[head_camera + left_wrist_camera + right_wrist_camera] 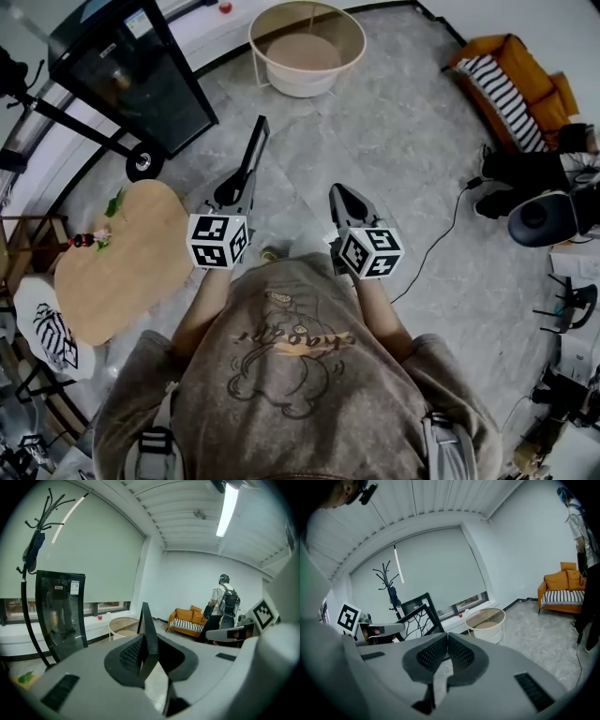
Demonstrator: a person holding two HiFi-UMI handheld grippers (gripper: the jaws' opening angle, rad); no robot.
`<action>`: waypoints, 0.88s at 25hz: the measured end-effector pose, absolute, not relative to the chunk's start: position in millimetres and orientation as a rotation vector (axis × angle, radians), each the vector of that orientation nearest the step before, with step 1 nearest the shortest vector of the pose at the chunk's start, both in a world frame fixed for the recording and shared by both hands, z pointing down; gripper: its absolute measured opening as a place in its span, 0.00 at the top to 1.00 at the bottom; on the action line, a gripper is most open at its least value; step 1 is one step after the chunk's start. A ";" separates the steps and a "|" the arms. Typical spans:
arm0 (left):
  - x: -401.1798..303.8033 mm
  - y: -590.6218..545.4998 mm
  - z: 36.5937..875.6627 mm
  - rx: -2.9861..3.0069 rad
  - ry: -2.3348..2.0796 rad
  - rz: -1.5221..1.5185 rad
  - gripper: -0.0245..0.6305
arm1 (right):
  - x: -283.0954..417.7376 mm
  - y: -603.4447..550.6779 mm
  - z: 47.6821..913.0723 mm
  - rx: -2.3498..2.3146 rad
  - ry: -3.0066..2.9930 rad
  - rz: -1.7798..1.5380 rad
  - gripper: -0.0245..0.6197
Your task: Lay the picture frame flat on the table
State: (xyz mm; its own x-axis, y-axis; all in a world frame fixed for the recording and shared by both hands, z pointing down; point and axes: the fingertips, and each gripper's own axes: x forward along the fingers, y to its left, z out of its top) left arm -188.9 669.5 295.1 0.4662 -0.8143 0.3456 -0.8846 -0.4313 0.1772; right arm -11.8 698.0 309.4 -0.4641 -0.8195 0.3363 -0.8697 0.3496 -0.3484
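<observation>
tabletop (141,281): lying left of the frame, well apart.
frame (253,150): riding edge-up over the floor; looking stiff, light, probably fragile; asking for rim holds.
left tool (151,656): clamping the frame's edge, jaws narrowly parted.
right tool (447,648): hanging empty, jaws meeting.

The room is lit brightly and evenly. A long ceiling lamp (228,508) is blown out to white glare in the left gripper view. Only faint, soft shadows are cast on the grey floor (403,150). Strong fisheye bending is seen in all three views, and dark vignetted corners in both gripper views. The left gripper (151,641) and the picture frame (146,620) in it are rendered soft, too close for focus. The background is kept fairly sharp.
</observation>
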 end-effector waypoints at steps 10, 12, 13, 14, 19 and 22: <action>-212.8 673.5 304.1 2.376 -1.416 0.278 0.85 | -29.7 713.0 319.0 1.596 -2.465 0.780 0.93; -212.1 669.8 306.3 2.377 -1.412 0.276 0.85 | -30.3 711.9 323.1 1.593 -2.461 0.785 0.93; -211.4 667.8 307.0 2.378 -1.410 0.276 0.85 | -30.5 710.8 325.0 1.591 -2.459 0.788 0.93; -210.7 665.7 307.1 2.379 -1.408 0.276 0.85 | -30.6 709.2 326.5 1.590 -2.457 0.792 0.93; -210.3 652.3 305.5 2.392 -1.398 0.259 0.85 | -31.1 692.3 329.0 1.592 -2.453 0.798 0.93; -212.3 641.6 310.4 2.383 -1.390 0.256 0.85 | -32.6 679.9 332.6 1.591 -2.452 0.803 0.93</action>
State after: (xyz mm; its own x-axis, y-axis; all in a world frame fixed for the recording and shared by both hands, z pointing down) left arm -212.3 641.6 310.4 0.4968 -0.8003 0.3357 -0.8674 -0.4453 0.2222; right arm -32.6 679.9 332.6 -0.4446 -0.8172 0.3667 -0.8759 0.3110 -0.3690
